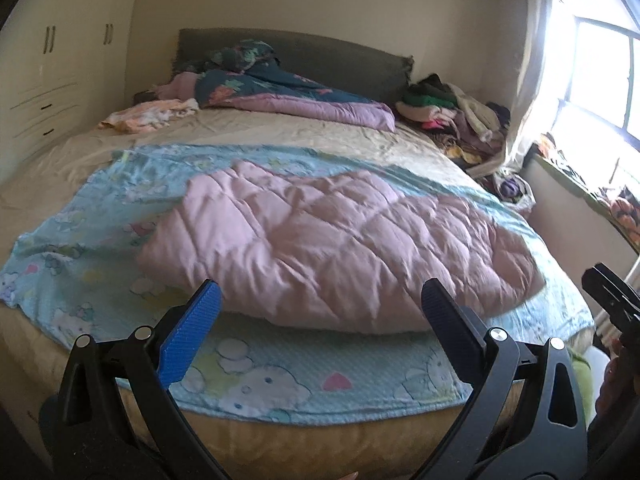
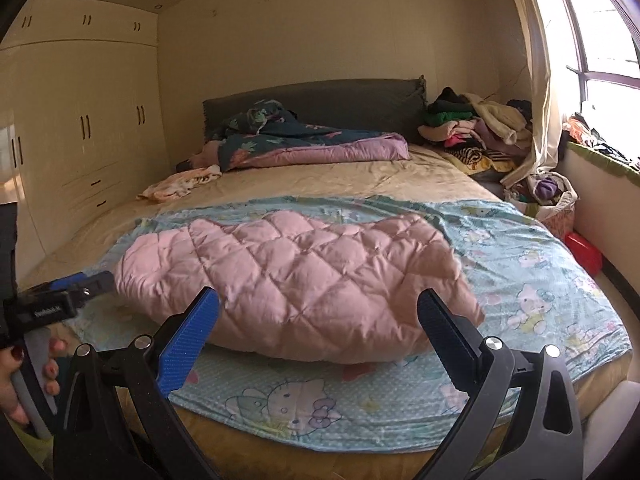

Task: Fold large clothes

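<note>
A pink quilted cover (image 1: 320, 240) (image 2: 304, 280) lies bunched on a light blue cartoon-print sheet (image 1: 280, 380) (image 2: 520, 264) spread over the near half of the bed. My left gripper (image 1: 320, 292) is open just short of the pink cover's near edge, with nothing between its fingers. My right gripper (image 2: 320, 300) is open too, hovering before the same edge and holding nothing. The right gripper (image 1: 612, 300) shows at the right border of the left wrist view. In the right wrist view the left gripper (image 2: 80, 284) appears at the left, held by a hand (image 2: 16, 380).
A dark floral duvet (image 2: 300, 136) and a small pale garment (image 2: 180, 184) lie near the grey headboard (image 2: 340, 100). A clothes pile (image 2: 472, 128) sits at the back right. Wardrobes (image 2: 80, 120) line the left wall; a basket (image 2: 552, 196) and red object (image 2: 584, 252) stand under the window.
</note>
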Demonstrator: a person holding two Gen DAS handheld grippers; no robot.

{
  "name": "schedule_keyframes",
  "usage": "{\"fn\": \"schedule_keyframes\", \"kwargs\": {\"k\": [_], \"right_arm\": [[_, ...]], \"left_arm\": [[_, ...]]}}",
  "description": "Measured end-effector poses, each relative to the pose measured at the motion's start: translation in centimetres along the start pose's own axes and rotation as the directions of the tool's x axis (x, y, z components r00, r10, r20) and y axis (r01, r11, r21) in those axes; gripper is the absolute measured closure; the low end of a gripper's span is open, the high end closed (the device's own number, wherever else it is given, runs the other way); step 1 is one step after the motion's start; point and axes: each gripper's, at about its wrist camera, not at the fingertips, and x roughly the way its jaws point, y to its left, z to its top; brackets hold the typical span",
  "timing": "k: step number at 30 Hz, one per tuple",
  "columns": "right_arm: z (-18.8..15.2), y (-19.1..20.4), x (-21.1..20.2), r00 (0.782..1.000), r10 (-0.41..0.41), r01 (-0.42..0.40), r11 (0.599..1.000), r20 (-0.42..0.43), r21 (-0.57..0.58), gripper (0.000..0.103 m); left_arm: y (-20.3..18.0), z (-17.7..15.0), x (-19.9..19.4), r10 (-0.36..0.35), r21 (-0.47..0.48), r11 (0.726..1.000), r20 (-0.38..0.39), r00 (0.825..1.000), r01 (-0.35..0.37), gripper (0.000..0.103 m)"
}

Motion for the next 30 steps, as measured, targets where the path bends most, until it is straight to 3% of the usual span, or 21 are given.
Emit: {"fn": "schedule_keyframes", "kwargs": {"k": [11,30], "right_arm": [[-3.1,1.2,3.2,0.991,0.008,-0.009,1.000,-0.133,-0.008,0.004],[-3.5,1.7,3.5,0.989,0.022,-0.026,0.999,-0.149,-0.024,0.004]], "left_arm": [[-1.9,-2.1,1.4,-0.030,0.036,0.999,-0.039,0.999,0.032,0.009],[-1.3,-2.6,1.9,0.006,0.032,0.999,-0.058,0.998,-0.004,0.009]]}}
